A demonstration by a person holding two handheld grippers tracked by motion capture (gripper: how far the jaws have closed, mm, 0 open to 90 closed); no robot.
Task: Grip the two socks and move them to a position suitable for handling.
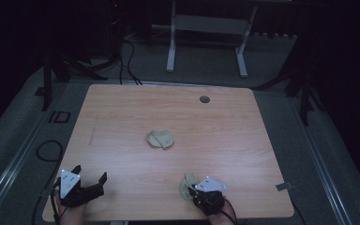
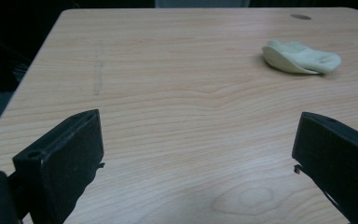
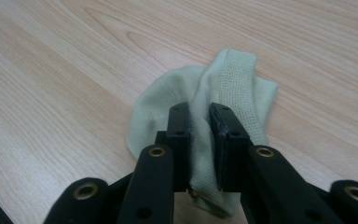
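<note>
A pale green sock lies folded near the middle of the wooden table; in the left gripper view the same sock sits far off to the right. A second pale green sock lies crumpled close to the table's front edge. My right gripper is shut on it; in the right gripper view the black jaws pinch a ridge of the sock's knit fabric, and the rest rests on the wood. My left gripper stands open at the front left corner, with bare table between its jaws.
A round dark grommet sits near the table's far edge. Behind the table stands a white desk frame on grey carpet. Cables loop on the floor to the left. The surroundings are dark.
</note>
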